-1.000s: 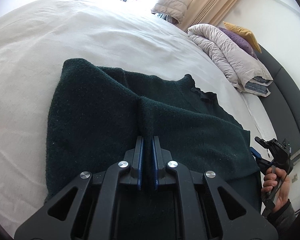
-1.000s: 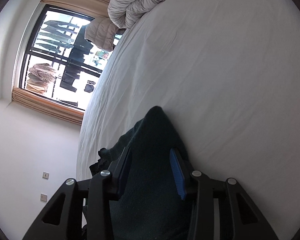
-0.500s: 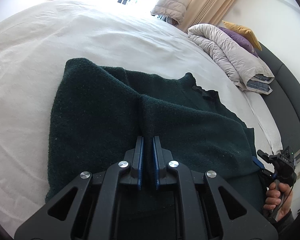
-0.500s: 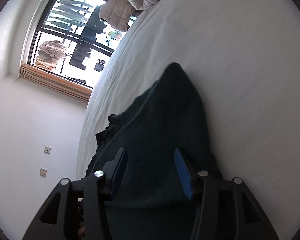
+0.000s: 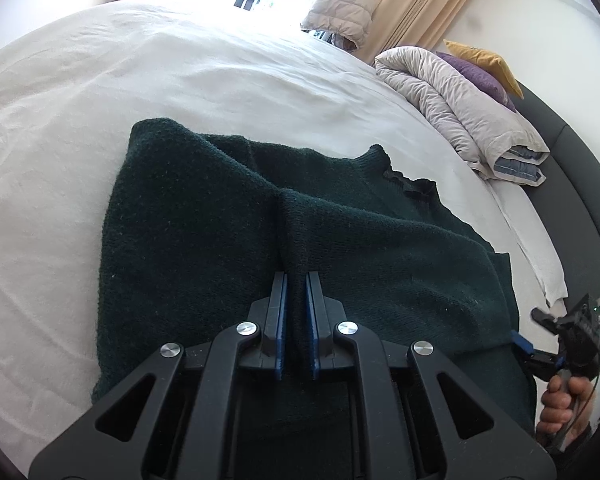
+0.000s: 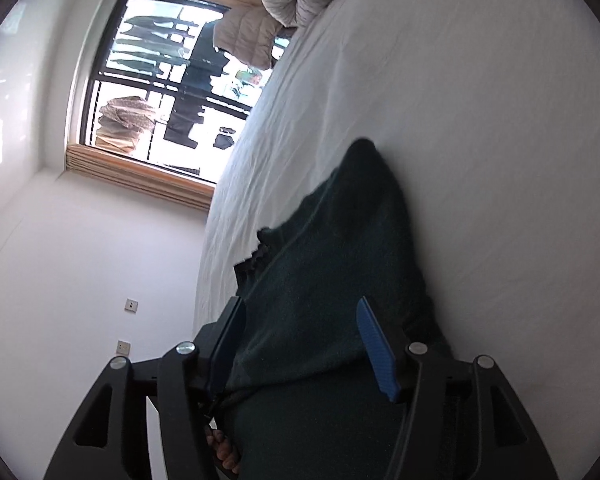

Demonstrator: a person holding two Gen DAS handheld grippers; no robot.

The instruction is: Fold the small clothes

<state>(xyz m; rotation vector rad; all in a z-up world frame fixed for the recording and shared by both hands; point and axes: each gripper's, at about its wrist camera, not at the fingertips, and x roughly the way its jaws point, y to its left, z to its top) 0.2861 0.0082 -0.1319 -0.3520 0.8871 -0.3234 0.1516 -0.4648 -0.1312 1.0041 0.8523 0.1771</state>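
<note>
The left gripper pinches a raised ridge of the dark green sweater on the bed. At four o'clock, the right gripper has just been opening, its jaws apart around the cloth.

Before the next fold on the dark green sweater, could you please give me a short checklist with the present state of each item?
1. left gripper pinching a ridge of the sweater: ok.
2. right gripper free of the sweater: ok; its fingers have just been opening and no pad presses the knit between them.
3. Sweater wholly on the bed: cannot tell, the near edge is hidden.
4. Far hem lying flat: ok.
5. Duvet away from the sweater: ok.
</note>
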